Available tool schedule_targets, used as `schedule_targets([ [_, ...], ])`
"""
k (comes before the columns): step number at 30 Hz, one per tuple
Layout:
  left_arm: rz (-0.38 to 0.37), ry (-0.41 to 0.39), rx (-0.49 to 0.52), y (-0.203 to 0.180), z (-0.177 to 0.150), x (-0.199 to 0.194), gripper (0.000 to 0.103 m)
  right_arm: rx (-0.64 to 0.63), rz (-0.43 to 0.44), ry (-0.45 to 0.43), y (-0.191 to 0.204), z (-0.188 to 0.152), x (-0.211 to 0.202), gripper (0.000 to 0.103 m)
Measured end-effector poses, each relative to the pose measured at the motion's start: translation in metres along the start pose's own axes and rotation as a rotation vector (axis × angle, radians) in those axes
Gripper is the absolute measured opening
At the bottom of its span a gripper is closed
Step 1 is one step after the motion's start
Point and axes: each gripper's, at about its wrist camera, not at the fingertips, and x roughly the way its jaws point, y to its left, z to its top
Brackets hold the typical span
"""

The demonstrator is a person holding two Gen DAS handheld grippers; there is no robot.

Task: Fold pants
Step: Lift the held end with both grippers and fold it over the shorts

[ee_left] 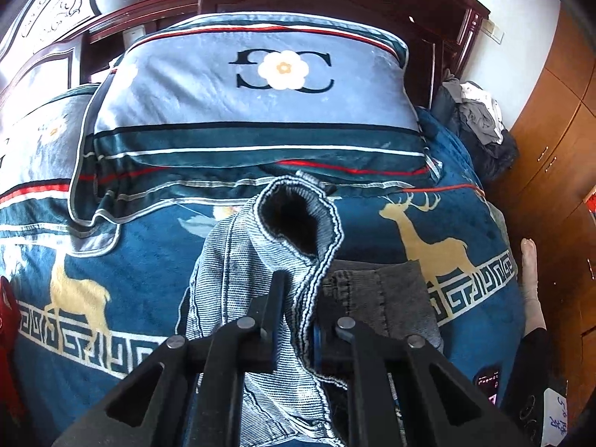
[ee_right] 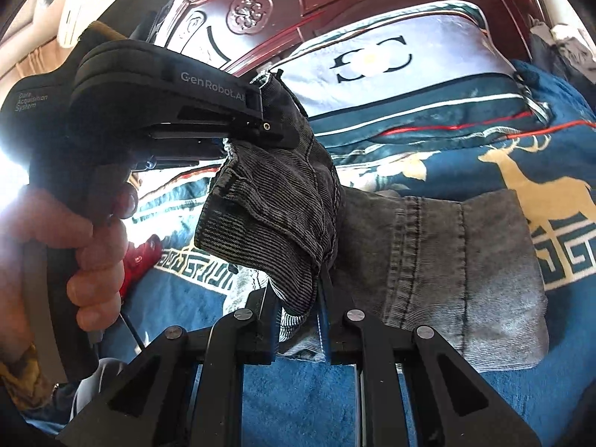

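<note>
Only the right wrist view shows the other tool from outside: the left claw (ee_right: 275, 108) reaches in from the left, its black body printed "GenRobot.AI", gripped by the person's left hand (ee_right: 93, 246) with the fingers wrapped round the handle. Only the left wrist view shows the pile of clothes (ee_left: 480, 119) at the far right edge of the bed, the wooden cabinet (ee_left: 551, 141) beside it, and a bare foot (ee_left: 530, 279) on the floor.

The pants (ee_right: 447, 272) are grey denim. One part lies flat on the blue deer-print blanket (ee_right: 540, 141), its stitched seams running across the cloth, below the pillow (ee_right: 428, 74) with the flower emblem. The other part is lifted off the bed and hangs as a bunched, ribbed fold between the two tools. In the left wrist view the pants (ee_left: 268, 260) show their pale, striped inner side, and a leg opening gapes as a dark round mouth just ahead of the fingers; the flat grey part lies to the right on the blanket (ee_left: 428, 231), in front of the pillow (ee_left: 253, 93).

The left claw (ee_left: 294, 298) is clamped on the raised fabric, which passes between its fingers and drapes over the frame. The right claw (ee_right: 298, 298) is likewise closed on the lower edge of the hanging fold, its fingers pinching cloth just above the blanket. The left claw is held higher and farther toward the carved headboard (ee_right: 260, 7) than the right.
</note>
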Motion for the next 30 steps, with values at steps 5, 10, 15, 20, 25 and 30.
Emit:
schedule_targets([
  [5,-0.007,0.01,0.017,-0.015,0.003,0.007,0.013,0.032,0.002,-0.006,-0.011,-0.001,-0.006,0.015],
  [10,-0.016,0.025,0.043,-0.036,0.006,0.016,0.013,0.075,0.002,-0.019,-0.027,-0.001,-0.014,0.015],
  [15,-0.027,0.047,0.077,-0.062,0.005,0.033,0.013,0.133,-0.008,-0.022,-0.049,-0.005,-0.022,0.015],
  [20,-0.034,0.081,0.111,-0.09,0.001,0.054,0.013,0.202,-0.018,-0.012,-0.072,-0.011,-0.027,0.015],
  [25,-0.04,0.117,0.124,-0.108,-0.001,0.076,0.013,0.317,-0.005,0.002,-0.1,-0.019,-0.028,0.015],
  [30,-0.044,0.155,0.128,-0.119,-0.004,0.095,0.014,0.366,-0.019,0.012,-0.113,-0.025,-0.029,0.015],
])
